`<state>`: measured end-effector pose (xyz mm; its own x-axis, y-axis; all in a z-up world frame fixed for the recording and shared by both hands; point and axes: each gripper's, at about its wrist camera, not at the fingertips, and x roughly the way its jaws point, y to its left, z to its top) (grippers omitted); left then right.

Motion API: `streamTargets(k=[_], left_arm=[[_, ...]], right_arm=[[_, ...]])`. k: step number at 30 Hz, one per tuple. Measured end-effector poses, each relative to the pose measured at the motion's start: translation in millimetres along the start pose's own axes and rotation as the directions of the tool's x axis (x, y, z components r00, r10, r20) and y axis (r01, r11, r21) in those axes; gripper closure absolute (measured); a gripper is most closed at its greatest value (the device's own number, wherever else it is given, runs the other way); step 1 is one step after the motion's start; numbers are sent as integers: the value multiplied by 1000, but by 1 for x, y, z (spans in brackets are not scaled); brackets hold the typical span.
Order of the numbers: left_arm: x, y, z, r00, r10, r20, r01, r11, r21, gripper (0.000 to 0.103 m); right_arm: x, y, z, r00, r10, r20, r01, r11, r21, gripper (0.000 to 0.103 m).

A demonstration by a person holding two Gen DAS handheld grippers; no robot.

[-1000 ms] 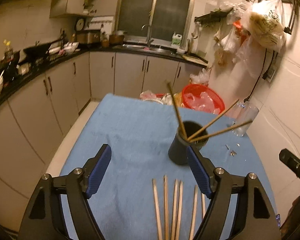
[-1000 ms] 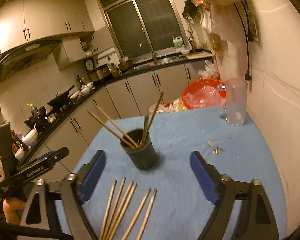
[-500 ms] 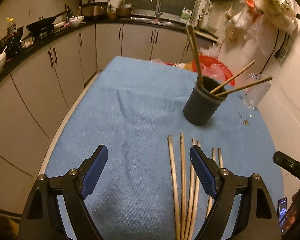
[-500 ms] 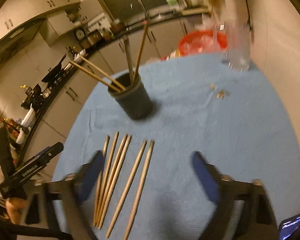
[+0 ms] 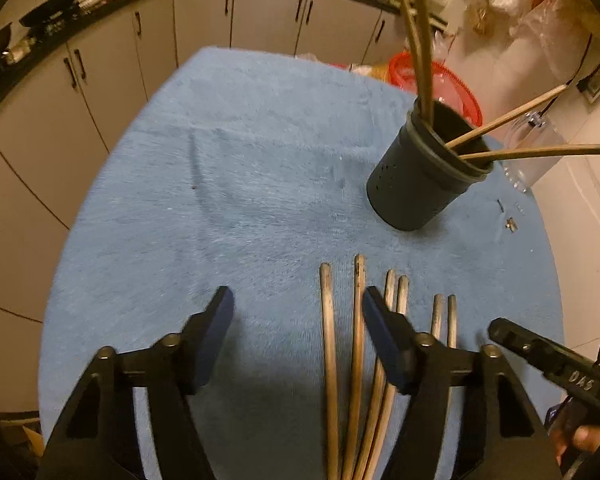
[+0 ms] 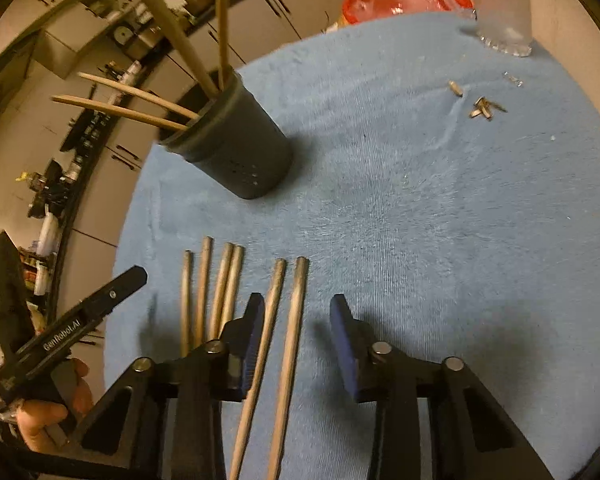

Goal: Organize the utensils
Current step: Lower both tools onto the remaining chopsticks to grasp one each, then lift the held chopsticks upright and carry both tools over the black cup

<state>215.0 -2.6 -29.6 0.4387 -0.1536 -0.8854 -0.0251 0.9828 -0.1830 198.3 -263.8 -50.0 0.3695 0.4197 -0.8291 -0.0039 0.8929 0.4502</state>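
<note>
Several wooden chopsticks (image 5: pixel 328 344) lie side by side on the blue cloth (image 5: pixel 228 184); they also show in the right wrist view (image 6: pixel 290 344). A dark round holder (image 5: pixel 416 184) stands behind them with several chopsticks leaning out; it also shows in the right wrist view (image 6: pixel 240 152). My left gripper (image 5: pixel 298 304) is open, low over the two leftmost chopsticks. My right gripper (image 6: pixel 298 312) is open, its jaws either side of the two rightmost chopsticks.
A clear glass (image 6: pixel 500 4) stands at the cloth's far right corner, with small metal bits (image 6: pixel 482 108) near it. A red basket (image 5: pixel 436 88) sits behind the table. Kitchen cabinets (image 5: pixel 204 24) run along the left and back.
Both grippers have come down and forward toward the lying chopsticks. The right gripper's jaws have narrowed around the two rightmost ones.
</note>
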Motion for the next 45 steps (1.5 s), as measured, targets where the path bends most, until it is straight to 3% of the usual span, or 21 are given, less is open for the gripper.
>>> streamTargets(k=[2, 8, 12, 15, 17, 22, 26, 37, 45], left_arm=[[9, -1, 4, 1000, 0, -27, 0, 1000, -5, 51], [25, -3, 14, 998, -1, -68, 1, 1000, -7, 52], [32, -4, 18, 997, 8, -82, -8, 1000, -2, 54], [36, -8, 19, 996, 13, -91, -12, 1000, 14, 58], [40, -11, 19, 994, 17, -107, -14, 999, 30, 69], [48, -18, 18, 992, 31, -122, -24, 998, 59, 80], [48, -20, 19, 991, 47, -125, -38, 997, 74, 96], [38, -20, 11, 996, 4, -87, 0, 999, 48, 97], [-7, -14, 5, 997, -76, 17, 75, 996, 38, 97]], right_arm=[[9, 1, 4, 1000, -19, -13, 19, 1000, -5, 75], [31, 12, 13, 996, -73, -49, 71, 996, -53, 84], [43, 19, 14, 986, -156, -58, 149, 983, -104, 89], [44, 26, 13, 978, -202, -47, 194, 971, -140, 93], [45, 26, 13, 975, -218, -48, 208, 967, -149, 93], [44, 22, 14, 976, -210, -61, 200, 970, -139, 93], [42, 16, 18, 977, -202, -72, 192, 973, -125, 93], [46, 22, 35, 973, -217, -72, 206, 969, -135, 93], [8, 32, 16, 993, -114, 34, 118, 980, -158, 95]])
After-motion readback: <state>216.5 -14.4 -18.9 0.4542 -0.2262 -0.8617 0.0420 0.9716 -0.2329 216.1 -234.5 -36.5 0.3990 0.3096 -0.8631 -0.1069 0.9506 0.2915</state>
